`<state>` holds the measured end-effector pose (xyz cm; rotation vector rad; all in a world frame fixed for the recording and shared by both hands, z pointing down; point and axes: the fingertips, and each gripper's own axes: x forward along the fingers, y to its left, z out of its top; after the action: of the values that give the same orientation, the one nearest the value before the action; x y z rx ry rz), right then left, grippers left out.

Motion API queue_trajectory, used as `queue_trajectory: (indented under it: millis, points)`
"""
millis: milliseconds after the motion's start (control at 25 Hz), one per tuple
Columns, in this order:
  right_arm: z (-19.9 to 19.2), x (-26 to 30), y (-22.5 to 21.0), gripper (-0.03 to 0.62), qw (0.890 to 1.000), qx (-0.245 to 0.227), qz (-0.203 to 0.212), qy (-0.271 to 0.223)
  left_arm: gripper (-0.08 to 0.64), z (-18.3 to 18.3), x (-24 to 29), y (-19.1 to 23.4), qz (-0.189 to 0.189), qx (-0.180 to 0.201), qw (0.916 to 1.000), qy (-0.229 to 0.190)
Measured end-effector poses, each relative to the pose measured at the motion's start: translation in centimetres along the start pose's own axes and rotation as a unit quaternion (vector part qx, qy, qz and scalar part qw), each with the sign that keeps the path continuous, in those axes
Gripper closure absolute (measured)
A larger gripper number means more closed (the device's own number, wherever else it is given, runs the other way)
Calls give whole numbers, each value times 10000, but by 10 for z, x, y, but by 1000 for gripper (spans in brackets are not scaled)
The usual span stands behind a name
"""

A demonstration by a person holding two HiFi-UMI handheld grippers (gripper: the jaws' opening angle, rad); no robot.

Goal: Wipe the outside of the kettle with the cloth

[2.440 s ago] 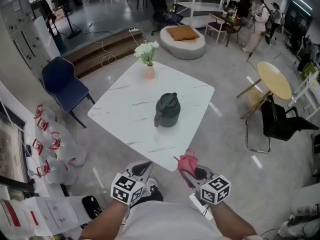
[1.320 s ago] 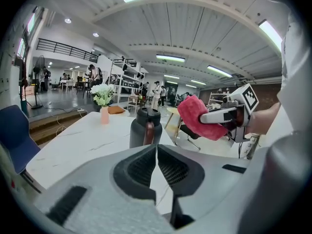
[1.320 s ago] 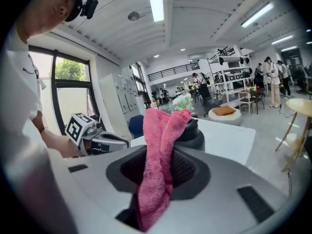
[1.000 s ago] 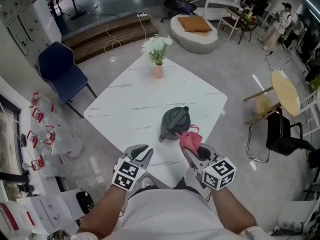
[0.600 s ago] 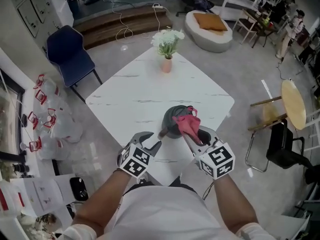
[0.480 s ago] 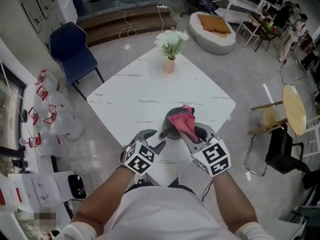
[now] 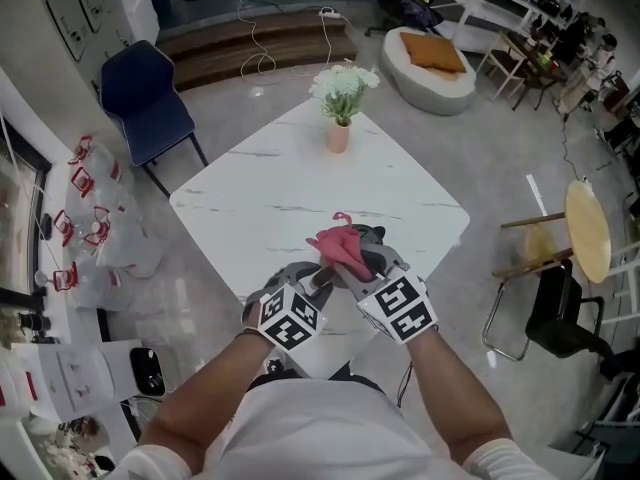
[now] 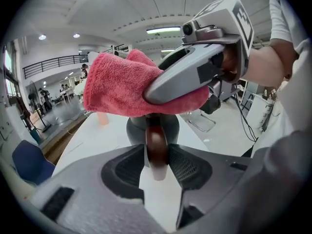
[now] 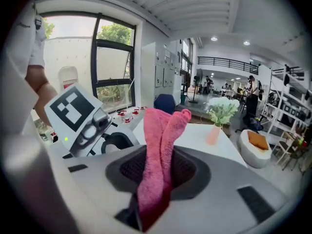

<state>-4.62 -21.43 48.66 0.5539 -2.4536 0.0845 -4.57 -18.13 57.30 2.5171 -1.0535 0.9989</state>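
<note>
A dark green kettle (image 8: 170, 126) stands on the white table (image 7: 270, 198), near its front corner. In the head view the kettle (image 7: 372, 236) is mostly hidden under the pink cloth (image 7: 338, 248). My right gripper (image 7: 352, 266) is shut on that cloth (image 9: 158, 165) and holds it on the kettle's top, as the left gripper view shows (image 8: 117, 89). My left gripper (image 8: 156, 161) has the kettle's brown handle (image 8: 156, 147) between its jaws. They have just been closing, and the pads now touch the handle on both sides.
A pink vase of white flowers (image 7: 340, 128) stands at the table's far corner. A blue chair (image 7: 140, 93) is beyond the table at the left. A round wooden table (image 7: 590, 223) and a black chair (image 7: 560, 313) stand at the right. Bags lie on the floor at the left.
Both grippers have moved in onto the kettle. The right one carried the cloth left and down over the kettle's top. The left one came up around the handle.
</note>
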Motion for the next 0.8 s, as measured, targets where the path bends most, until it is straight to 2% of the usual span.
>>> queue_trajectory:
  millis: [440, 800]
  points:
    - [0, 6, -32, 472, 9997, -154, 146, 112, 426, 2, 3, -1, 132, -34, 9999, 46]
    - [-6, 0, -68, 472, 9997, 203, 62, -148, 431, 2, 3, 2, 344, -278, 9990, 19]
